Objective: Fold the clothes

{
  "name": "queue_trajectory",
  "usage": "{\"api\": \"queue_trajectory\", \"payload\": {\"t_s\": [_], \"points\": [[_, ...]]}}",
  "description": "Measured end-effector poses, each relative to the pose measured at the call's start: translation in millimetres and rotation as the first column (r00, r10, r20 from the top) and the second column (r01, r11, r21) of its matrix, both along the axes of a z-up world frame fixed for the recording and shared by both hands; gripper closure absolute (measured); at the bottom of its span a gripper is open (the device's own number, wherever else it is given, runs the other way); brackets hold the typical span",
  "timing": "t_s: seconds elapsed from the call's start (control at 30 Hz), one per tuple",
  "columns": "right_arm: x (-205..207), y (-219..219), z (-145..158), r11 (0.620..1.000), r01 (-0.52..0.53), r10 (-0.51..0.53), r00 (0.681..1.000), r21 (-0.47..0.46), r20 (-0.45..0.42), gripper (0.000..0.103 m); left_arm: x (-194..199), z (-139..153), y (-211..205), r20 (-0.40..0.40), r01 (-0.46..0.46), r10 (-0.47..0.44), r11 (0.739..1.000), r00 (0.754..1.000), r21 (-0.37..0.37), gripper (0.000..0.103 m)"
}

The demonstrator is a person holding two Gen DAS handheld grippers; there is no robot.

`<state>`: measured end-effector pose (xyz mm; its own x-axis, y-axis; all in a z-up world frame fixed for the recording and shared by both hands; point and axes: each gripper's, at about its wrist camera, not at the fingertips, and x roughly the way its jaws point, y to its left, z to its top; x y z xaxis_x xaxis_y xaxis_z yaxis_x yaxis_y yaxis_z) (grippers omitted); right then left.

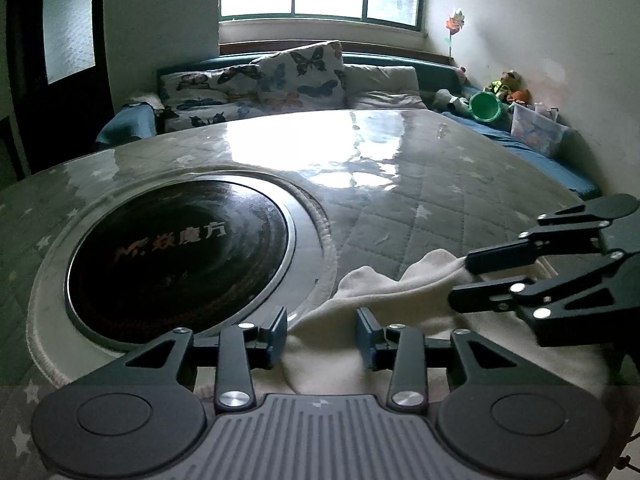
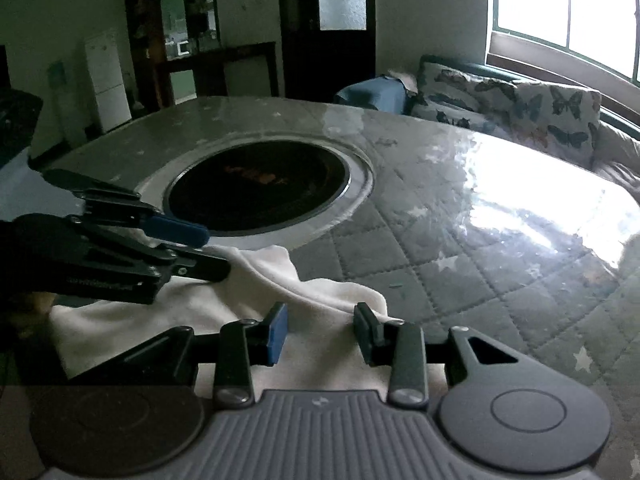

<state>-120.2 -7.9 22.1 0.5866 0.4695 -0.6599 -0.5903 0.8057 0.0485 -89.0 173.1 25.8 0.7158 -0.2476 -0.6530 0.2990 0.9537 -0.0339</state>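
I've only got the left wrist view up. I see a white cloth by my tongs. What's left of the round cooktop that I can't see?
Observer: A white fridge stands against the far wall, beyond the table.
Operator: Is my left gripper open?
Observer: Yes, seen from the side, the left gripper has its tongs apart above the cloth.
Operator: And the right one?
Observer: The right gripper is open too, with the cloth's folded edge between its tongs.
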Motion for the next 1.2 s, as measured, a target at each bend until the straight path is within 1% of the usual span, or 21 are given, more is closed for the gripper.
{"api": "queue_trajectory", "payload": {"t_s": [0.07, 0.13, 0.17, 0.2, 0.23, 0.27, 0.4, 0.6, 0.63, 0.7, 0.9, 0.97, 1.1, 1.2], "points": [[-5, -3, 4, 1.000, -0.007, 0.007, 1.000, 0.007, 0.009, 0.061, -4, 1, -1, -0.002, -0.005, 0.005, 1.000, 1.000, -0.001, 0.060], [-13, -7, 6, 1.000, -0.012, 0.012, 1.000, 0.026, 0.011, 0.060, -9, 3, -2, -0.004, -0.010, 0.010, 1.000, 1.000, -0.003, 0.059], [-18, -8, 7, 0.999, -0.016, 0.016, 1.000, 0.034, 0.013, 0.058, -12, 4, -3, -0.005, -0.013, 0.013, 1.000, 1.000, -0.003, 0.059], [-23, -9, 7, 0.999, -0.020, 0.019, 1.000, 0.040, 0.017, 0.055, -14, 4, -4, -0.007, -0.016, 0.016, 1.000, 1.000, -0.004, 0.059], [-28, -9, 8, 0.999, -0.022, 0.022, 1.000, 0.043, 0.020, 0.047, -17, 5, -4, -0.008, -0.018, 0.018, 1.000, 1.000, -0.005, 0.059], [-32, -9, 8, 0.999, -0.026, 0.025, 0.999, 0.045, 0.024, 0.045, -20, 6, -5, -0.008, -0.020, 0.020, 1.000, 1.000, -0.003, 0.059], [-48, -10, 6, 0.998, -0.043, 0.041, 0.998, 0.055, 0.038, 0.044, -35, 8, -11, 0.004, -0.023, 0.023, 1.000, 1.000, 0.020, 0.058], [-60, -11, 0, 0.997, -0.038, 0.035, 0.999, 0.068, 0.036, 0.043, -54, 8, -17, 0.012, -0.042, 0.042, 0.999, 0.999, 0.030, 0.056], [-63, -11, -2, 0.997, -0.038, 0.035, 0.999, 0.065, 0.039, 0.042, -58, 8, -17, 0.016, -0.046, 0.045, 0.998, 0.999, 0.030, 0.056], [-72, -12, -4, 0.998, -0.041, 0.038, 0.998, 0.055, 0.053, 0.036, -67, 7, -18, 0.022, -0.049, 0.049, 0.998, 0.999, 0.031, 0.054], [-88, -19, -6, 0.998, -0.033, 0.028, 0.996, 0.062, 0.085, 0.033, -90, 2, -21, 0.041, -0.063, 0.061, 0.996, 0.997, 0.059, 0.053], [-93, -23, -6, 0.997, -0.029, 0.022, 0.996, 0.076, 0.087, 0.031, -94, 0, -21, 0.042, -0.067, 0.065, 0.996, 0.997, 0.058, 0.051], [-99, -29, -9, 0.996, -0.023, 0.015, 0.995, 0.082, 0.095, 0.029, -98, -4, -18, 0.033, -0.074, 0.073, 0.996, 0.997, 0.051, 0.051], [-103, -33, -6, 0.996, -0.016, 0.006, 0.994, 0.087, 0.107, 0.028, -97, -3, -17, 0.024, -0.081, 0.080, 0.995, 0.996, 0.052, 0.051]]}}
